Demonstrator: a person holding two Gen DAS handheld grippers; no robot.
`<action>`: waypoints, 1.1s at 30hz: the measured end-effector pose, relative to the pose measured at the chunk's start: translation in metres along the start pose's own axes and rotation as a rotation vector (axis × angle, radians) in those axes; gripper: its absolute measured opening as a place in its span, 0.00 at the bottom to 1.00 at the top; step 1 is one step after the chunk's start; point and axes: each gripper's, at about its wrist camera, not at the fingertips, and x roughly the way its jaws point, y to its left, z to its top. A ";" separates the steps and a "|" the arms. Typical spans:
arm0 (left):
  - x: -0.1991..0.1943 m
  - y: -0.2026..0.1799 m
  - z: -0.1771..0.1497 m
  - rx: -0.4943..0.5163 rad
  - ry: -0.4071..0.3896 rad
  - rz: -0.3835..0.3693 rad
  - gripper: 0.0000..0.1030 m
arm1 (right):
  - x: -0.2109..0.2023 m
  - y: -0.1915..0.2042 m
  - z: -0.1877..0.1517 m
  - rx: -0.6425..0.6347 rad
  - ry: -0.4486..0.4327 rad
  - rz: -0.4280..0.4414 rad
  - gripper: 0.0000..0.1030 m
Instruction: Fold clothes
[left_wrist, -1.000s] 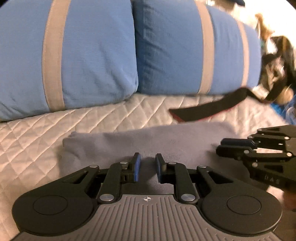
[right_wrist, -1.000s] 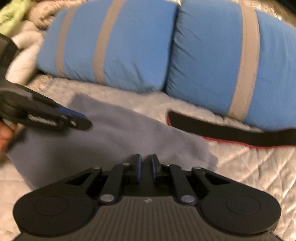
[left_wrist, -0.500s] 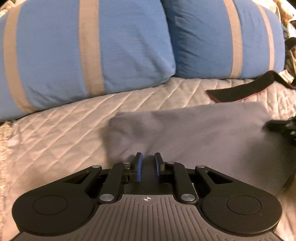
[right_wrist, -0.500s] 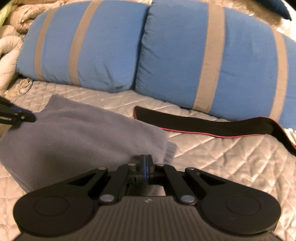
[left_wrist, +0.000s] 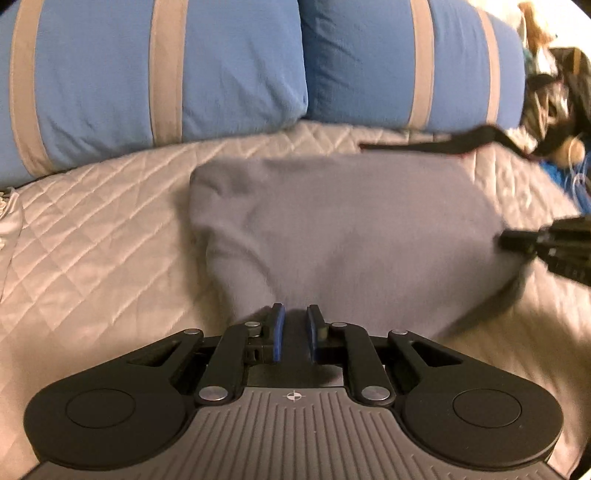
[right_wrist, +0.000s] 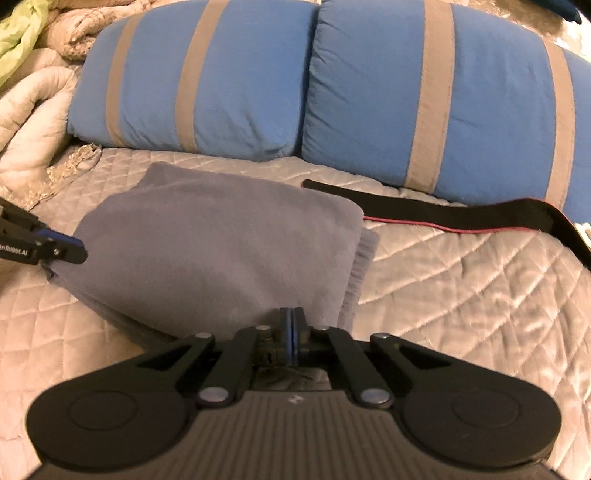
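A folded grey garment (left_wrist: 351, 236) lies on the quilted bed cover; it also shows in the right wrist view (right_wrist: 221, 251). My left gripper (left_wrist: 294, 325) sits at the garment's near edge with its blue-padded jaws a little apart and nothing between them; it also shows at the left edge of the right wrist view (right_wrist: 70, 249). My right gripper (right_wrist: 292, 325) has its jaws pressed together at the garment's near right edge; whether cloth is pinched between them I cannot tell. It also shows at the right of the left wrist view (left_wrist: 517, 240), touching the garment's right side.
Two blue pillows with tan stripes (left_wrist: 177, 74) (right_wrist: 424, 103) lean along the back of the bed. A black strap with red edging (right_wrist: 461, 218) lies behind the garment. A rumpled beige blanket (right_wrist: 33, 110) is at the left, clutter (left_wrist: 554, 103) at the right.
My right gripper's jaws closed from slightly apart to pressed together at the garment's edge. My left gripper shifted left along the garment, then back, staying a little open.
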 end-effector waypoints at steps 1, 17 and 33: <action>-0.001 0.000 -0.002 -0.004 0.004 0.005 0.13 | -0.002 0.000 -0.002 0.004 0.001 -0.001 0.15; -0.038 0.000 -0.025 -0.115 0.006 0.135 0.12 | -0.035 -0.014 -0.028 0.098 0.035 -0.118 0.24; -0.056 0.003 -0.044 -0.214 -0.091 0.089 0.13 | -0.027 0.008 0.005 0.046 -0.200 -0.099 0.24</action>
